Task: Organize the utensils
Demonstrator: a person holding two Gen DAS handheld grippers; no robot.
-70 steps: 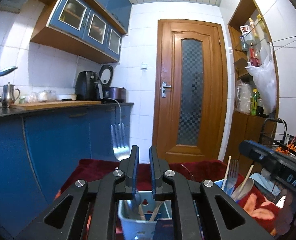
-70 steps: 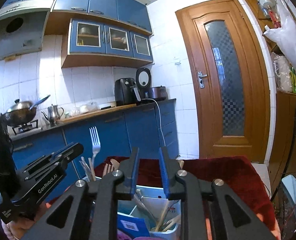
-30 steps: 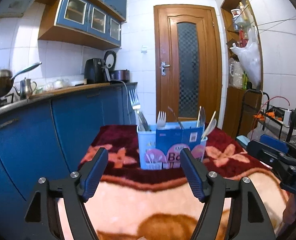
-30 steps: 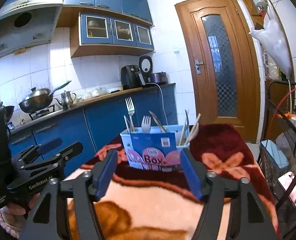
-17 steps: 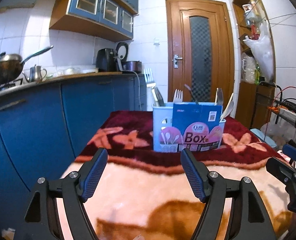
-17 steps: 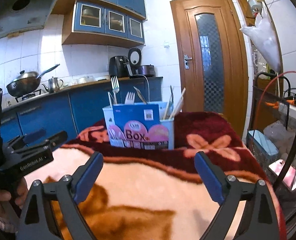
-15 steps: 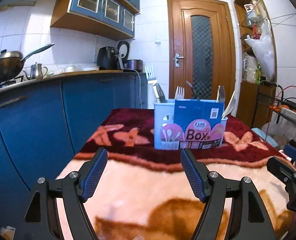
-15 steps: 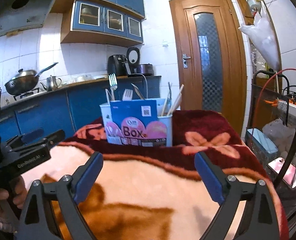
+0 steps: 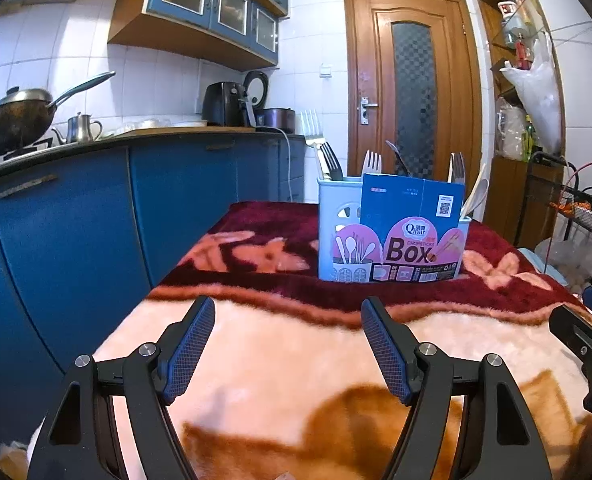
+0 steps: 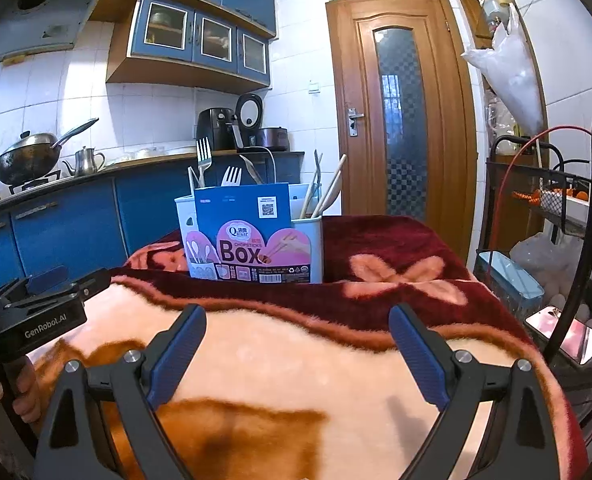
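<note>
My utensil caddy (image 9: pixel 344 240) holds forks (image 9: pixel 372 162) and chopsticks (image 10: pixel 330 190); left tongs (image 9: pixel 287 344) and right tongs (image 10: pixel 298 350), just spreading, gape empty.

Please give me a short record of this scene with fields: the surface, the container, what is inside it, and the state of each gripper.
surface: blanket, pink and dark red, flower pattern
container: pale blue utensil box, upright on the blanket, blue and pink card on its front
contents: forks, a spoon, chopsticks, standing upright
left gripper: open, holds nothing
right gripper: open, has just been opening, nothing between the jaws
</note>
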